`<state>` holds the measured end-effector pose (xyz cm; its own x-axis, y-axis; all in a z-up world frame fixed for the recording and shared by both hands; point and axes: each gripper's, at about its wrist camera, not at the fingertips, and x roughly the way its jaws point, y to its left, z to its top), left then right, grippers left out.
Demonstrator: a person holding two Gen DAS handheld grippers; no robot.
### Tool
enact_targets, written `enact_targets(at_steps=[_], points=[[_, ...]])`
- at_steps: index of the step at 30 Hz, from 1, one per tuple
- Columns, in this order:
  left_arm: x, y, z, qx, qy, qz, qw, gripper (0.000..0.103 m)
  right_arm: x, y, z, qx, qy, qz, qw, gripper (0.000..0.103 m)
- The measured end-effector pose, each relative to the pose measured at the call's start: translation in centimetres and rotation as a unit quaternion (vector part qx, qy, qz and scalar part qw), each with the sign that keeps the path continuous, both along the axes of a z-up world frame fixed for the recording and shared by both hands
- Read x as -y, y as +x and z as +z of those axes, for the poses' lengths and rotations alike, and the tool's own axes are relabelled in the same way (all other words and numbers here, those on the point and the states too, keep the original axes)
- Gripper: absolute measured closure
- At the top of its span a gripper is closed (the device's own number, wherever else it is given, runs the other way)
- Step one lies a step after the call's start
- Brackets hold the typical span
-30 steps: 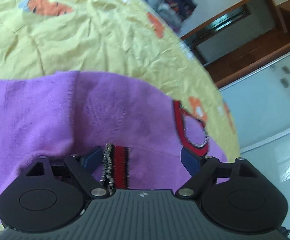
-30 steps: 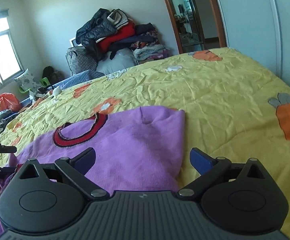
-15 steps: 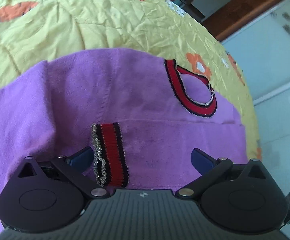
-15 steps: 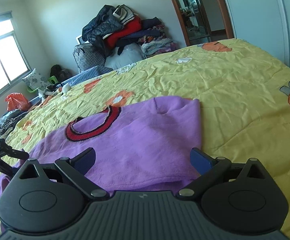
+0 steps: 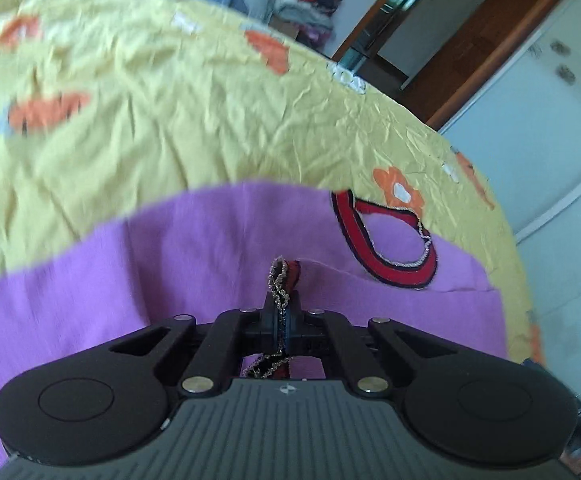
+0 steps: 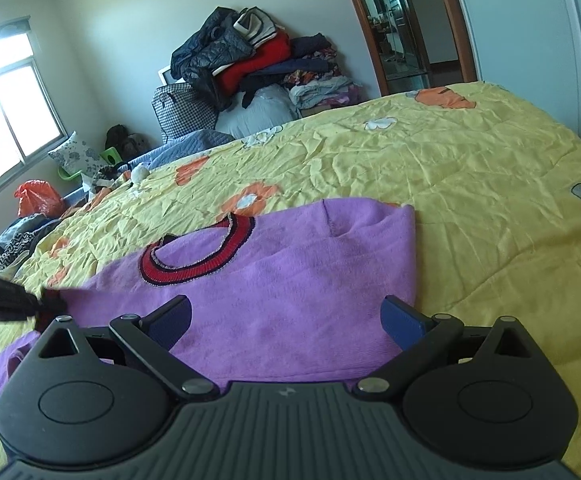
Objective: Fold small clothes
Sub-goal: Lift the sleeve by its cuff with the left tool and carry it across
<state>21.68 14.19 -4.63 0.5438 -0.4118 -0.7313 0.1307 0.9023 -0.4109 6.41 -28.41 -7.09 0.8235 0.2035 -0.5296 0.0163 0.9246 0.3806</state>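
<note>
A purple sweater [image 6: 290, 280] with a red striped collar [image 6: 198, 264] lies spread on the yellow bedspread [image 6: 450, 184]. In the left wrist view my left gripper [image 5: 281, 308] is shut on the sweater's red striped sleeve cuff [image 5: 280, 276], which stands up pinched between the pads, with the purple sweater [image 5: 170, 272] and its collar [image 5: 386, 248] beyond. The right wrist view shows the left gripper [image 6: 10, 304] at the sweater's left end. My right gripper [image 6: 286, 320] hangs open just above the sweater's near edge, with nothing between its fingers.
A pile of clothes and bags [image 6: 258, 52] is stacked against the far wall. A wooden doorway [image 6: 398, 28] and a white wardrobe door [image 5: 550, 120] stand to the right. A window [image 6: 6, 120] and floor clutter sit at the left.
My left gripper went from wide open around the striped cuff to shut on it and rose a little, rolling. My right gripper stayed open and nearly still.
</note>
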Motion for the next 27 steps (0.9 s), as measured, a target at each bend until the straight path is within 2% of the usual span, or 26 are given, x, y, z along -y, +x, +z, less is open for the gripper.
enact_targets(at_steps=[2, 4, 6, 7, 9, 10, 11, 12, 13, 14, 15, 16, 17, 19, 21, 23, 26, 27], points=[[0.2, 0.1, 0.2, 0.004, 0.023, 0.001, 0.9997, 0.100, -0.2, 0.3, 0.0, -0.003, 0.002, 0.004, 1.000, 0.001], [-0.2, 0.7, -0.8, -0.014, 0.020, 0.007, 0.9997, 0.100, -0.5, 0.8, -0.1, 0.003, -0.007, 0.013, 1.000, 0.001], [-0.6, 0.9, -2.4, -0.031, 0.038, 0.015, 0.9987, 0.100, -0.8, 1.9, -0.4, 0.005, -0.020, 0.029, 0.999, 0.001], [-0.9, 0.9, -3.3, -0.041, 0.040, 0.021, 0.9982, 0.097, -0.9, 2.5, -0.6, 0.007, -0.021, 0.035, 0.999, 0.001], [-1.6, 0.4, -3.6, -0.034, 0.028, 0.028, 0.9986, 0.092, -1.0, 3.8, -0.9, 0.016, -0.011, 0.063, 0.998, 0.002], [-2.2, 0.2, -3.7, -0.038, 0.021, 0.038, 0.9983, 0.088, -1.1, 4.6, -1.2, 0.010, -0.016, 0.074, 0.997, 0.002], [-2.6, 0.3, -3.8, -0.045, 0.010, 0.041, 0.9981, 0.088, -1.3, 5.7, -1.8, -0.012, -0.040, 0.077, 0.996, 0.002], [-3.0, 0.3, -3.7, -0.049, 0.001, 0.046, 0.9977, 0.083, -1.5, 6.9, -2.7, -0.045, -0.078, 0.065, 0.994, 0.002], [-3.6, 0.0, -3.3, -0.048, -0.013, 0.057, 0.9972, 0.061, -1.4, 7.8, -3.7, -0.067, -0.121, 0.044, 0.989, 0.002], [-4.3, -0.5, -2.8, -0.040, -0.027, 0.065, 0.9967, 0.043, -1.3, 7.9, -4.3, -0.061, -0.161, 0.034, 0.984, 0.002], [-5.0, -1.3, -2.1, -0.026, -0.041, 0.067, 0.9965, 0.010, -1.0, 7.9, -4.5, -0.061, -0.177, 0.026, 0.982, 0.000], [-5.9, -2.5, -1.3, -0.007, -0.049, 0.077, 0.9958, 0.002, -0.2, 7.9, -4.5, -0.071, -0.154, 0.015, 0.985, 0.000], [-6.5, -3.5, -0.5, 0.009, -0.053, 0.090, 0.9945, 0.000, 0.5, 7.8, -4.3, -0.070, -0.132, 0.009, 0.989, 0.000], [-9.0, -6.1, 0.5, 0.023, -0.073, 0.105, 0.9916, 0.000, 0.5, 7.7, -4.0, -0.084, -0.142, -0.004, 0.986, 0.000], [-12.0, -9.1, 1.0, 0.035, -0.100, 0.140, 0.9845, 0.000, 0.1, 6.6, -3.2, -0.070, -0.143, -0.005, 0.987, 0.000], [-15.5, -12.1, 0.9, 0.040, -0.142, 0.181, 0.9725, 0.000, -0.4, 5.2, -2.5, -0.047, -0.112, 0.012, 0.992, 0.000], [-20.9, -17.3, 0.3, 0.057, -0.190, 0.258, 0.9456, 0.000, -1.3, 4.1, -1.9, -0.041, -0.072, 0.032, 0.996, 0.000], [-22.6, -19.0, -0.2, 0.058, -0.207, 0.289, 0.9329, 0.000, -1.8, 3.9, -1.8, -0.041, -0.059, 0.040, 0.997, 0.000]])
